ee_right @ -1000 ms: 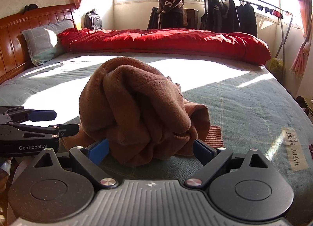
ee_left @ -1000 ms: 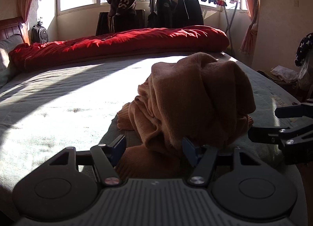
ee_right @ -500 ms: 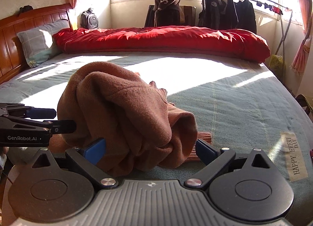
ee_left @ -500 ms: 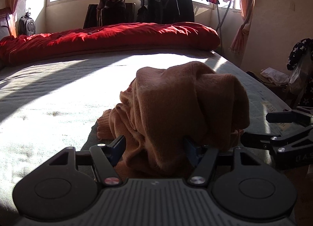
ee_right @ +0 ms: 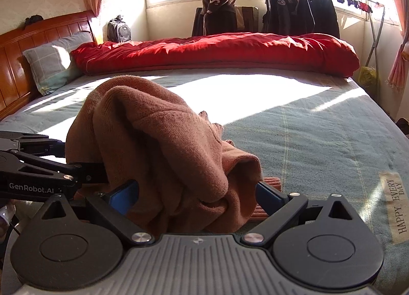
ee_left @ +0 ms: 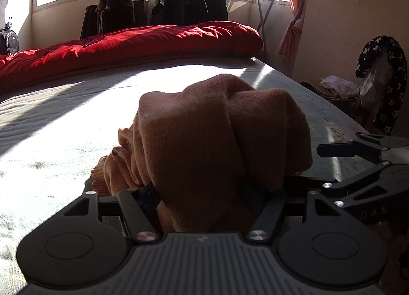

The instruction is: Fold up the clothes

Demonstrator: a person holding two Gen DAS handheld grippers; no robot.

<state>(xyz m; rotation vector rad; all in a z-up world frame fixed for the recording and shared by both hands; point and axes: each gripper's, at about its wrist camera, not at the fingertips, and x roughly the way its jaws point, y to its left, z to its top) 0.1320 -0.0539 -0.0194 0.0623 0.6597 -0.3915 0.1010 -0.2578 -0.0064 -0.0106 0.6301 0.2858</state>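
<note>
A crumpled brown knit sweater (ee_left: 217,136) lies in a heap on the grey-green bed sheet (ee_left: 56,141). My left gripper (ee_left: 202,200) is open, its fingers on either side of the near edge of the heap. My right gripper (ee_right: 196,192) is open too, its blue-padded fingers (ee_right: 122,195) straddling the sweater (ee_right: 158,146) from the other side. Each gripper shows in the other's view: the right one at the right edge (ee_left: 358,167), the left one at the left edge (ee_right: 38,167). The sweater hides both sets of fingertips in part.
A rolled red duvet (ee_right: 217,52) lies across the far side of the bed. A wooden headboard (ee_right: 15,65) and grey pillow (ee_right: 51,60) are at left. A clothes rack with dark jackets (ee_right: 301,14) stands by the window. A chair with clothes (ee_left: 378,85) stands right of the bed.
Both grippers have moved closer to the sweater, so the heap now fills the space between each pair of fingers. The jaws have stayed open.
</note>
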